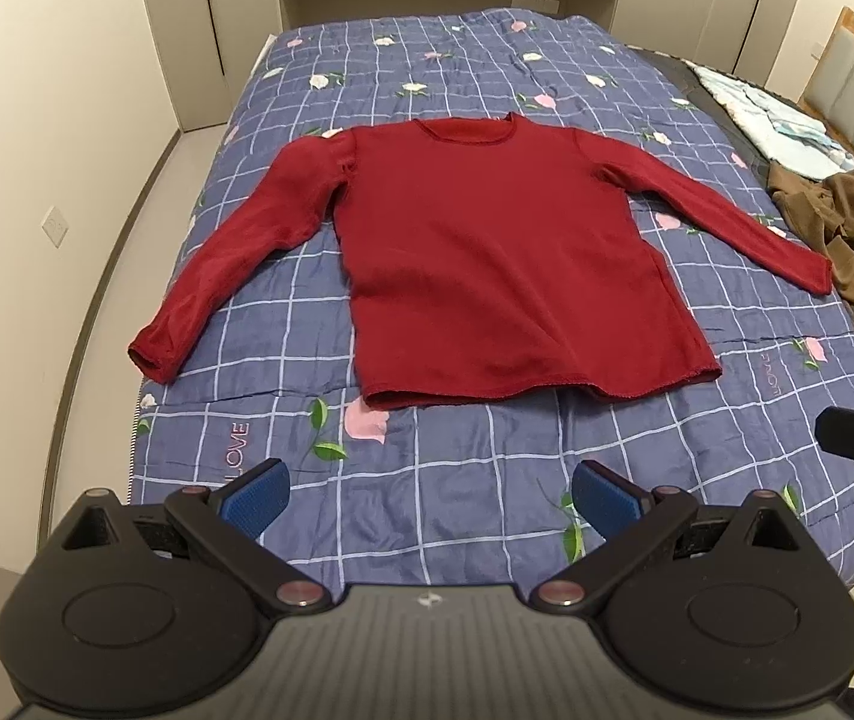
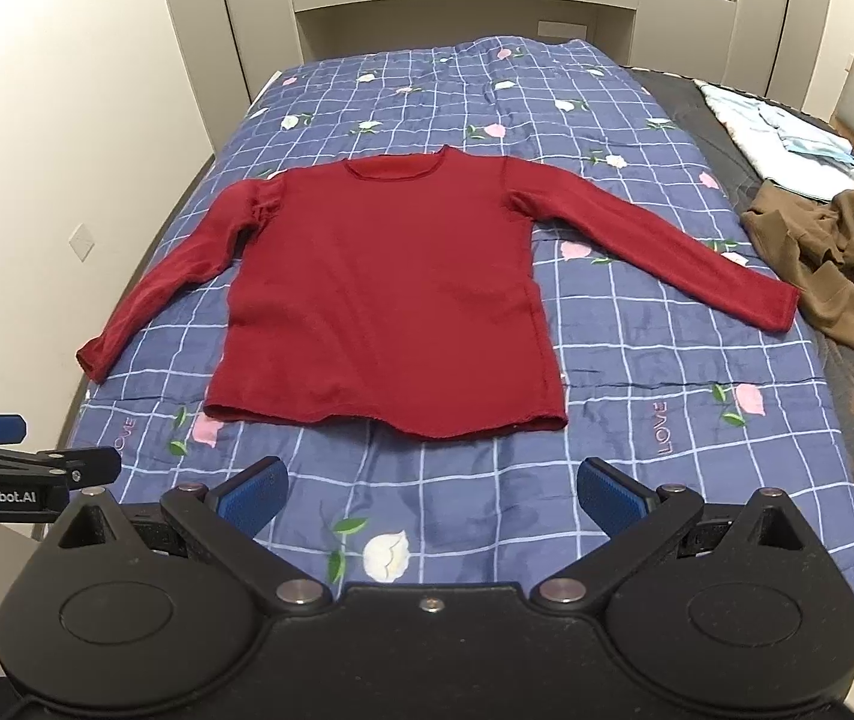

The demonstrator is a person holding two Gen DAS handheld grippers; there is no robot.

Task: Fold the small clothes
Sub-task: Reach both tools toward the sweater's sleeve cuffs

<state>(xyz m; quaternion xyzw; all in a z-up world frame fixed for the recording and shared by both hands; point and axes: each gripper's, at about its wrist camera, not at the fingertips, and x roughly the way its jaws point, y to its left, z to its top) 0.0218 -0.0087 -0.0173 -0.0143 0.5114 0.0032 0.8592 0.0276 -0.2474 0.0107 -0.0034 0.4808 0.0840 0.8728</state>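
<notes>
Lying flat: red sweater (image 1: 487, 264) | checked floral quilt (image 1: 487, 480) | cream walls

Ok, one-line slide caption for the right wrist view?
Open right gripper hovers above a red long-sleeved sweater spread flat on the blue floral checked quilt.

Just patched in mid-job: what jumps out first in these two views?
A red long-sleeved top lies flat on the blue checked quilt, sleeves spread, hem nearest the cameras. A crumpled brown garment sits at the bed's right edge. The left gripper and right gripper hover open, short of the hem.
</notes>
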